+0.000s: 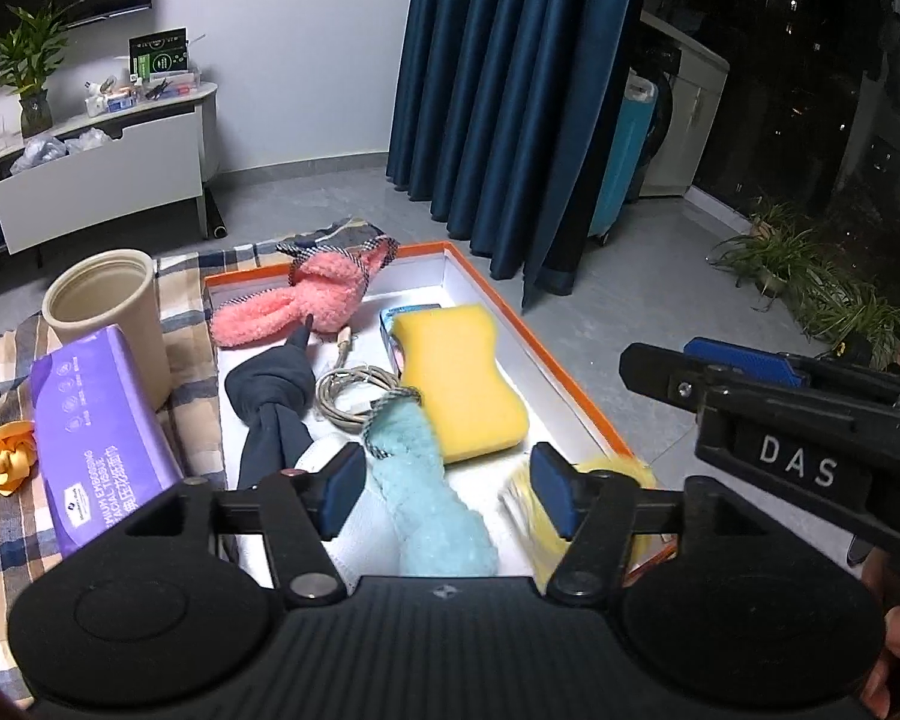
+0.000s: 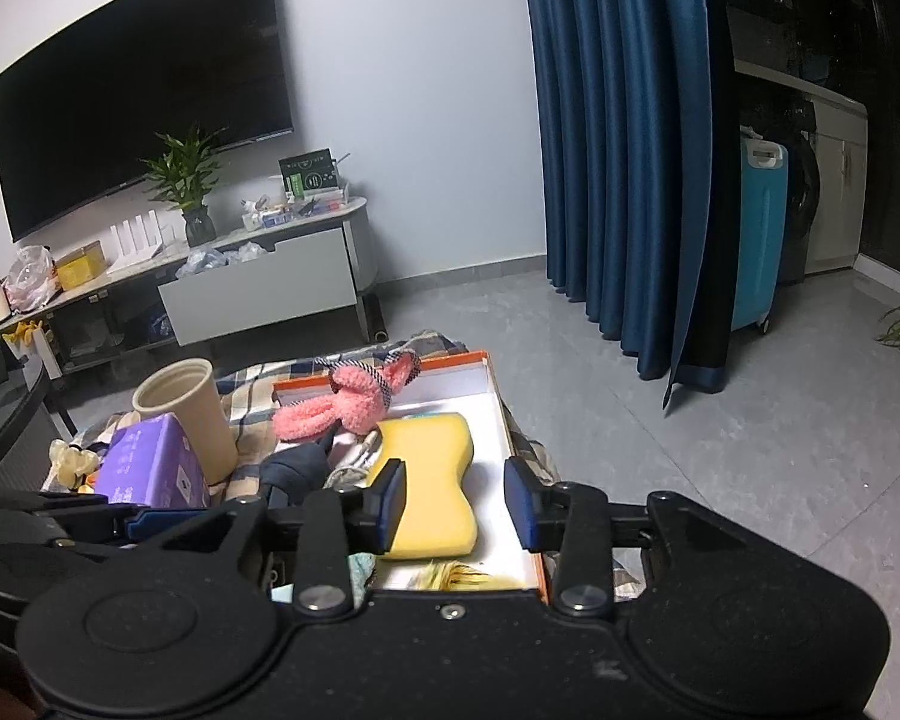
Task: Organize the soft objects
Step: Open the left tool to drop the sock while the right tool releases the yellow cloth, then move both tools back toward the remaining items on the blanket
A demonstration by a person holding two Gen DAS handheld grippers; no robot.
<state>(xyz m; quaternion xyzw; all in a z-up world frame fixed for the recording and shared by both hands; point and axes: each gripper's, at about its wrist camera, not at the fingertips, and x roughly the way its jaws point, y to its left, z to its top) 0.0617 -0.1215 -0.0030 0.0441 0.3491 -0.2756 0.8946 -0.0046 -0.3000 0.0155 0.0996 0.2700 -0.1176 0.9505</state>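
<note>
At the far left, on the checked cloth [image 1: 192, 438], stood a cream cup [image 1: 111, 315] and a purple tissue pack [image 1: 99, 444], both outside the orange-rimmed box [image 1: 546, 354]. Inside the box lay the soft things: a pink plush [image 1: 306, 306] at the far end, a knotted dark cloth [image 1: 273, 414] beside a coiled cable [image 1: 354, 390], a pale blue plush [image 1: 426, 492] down the middle, and a yellow sponge [image 1: 459, 384] toward the right wall.

Our left tongs [image 1: 447, 489] stood partly open above the blue plush, gripping nothing. Our right tongs [image 2: 455, 501] were likewise partly open and empty, framing the sponge. Something blurred and yellow [image 1: 600, 480] lay at the near right corner; we judged it just released. To finish well, we thought both tongs should lift clear before choosing the next item.
</note>
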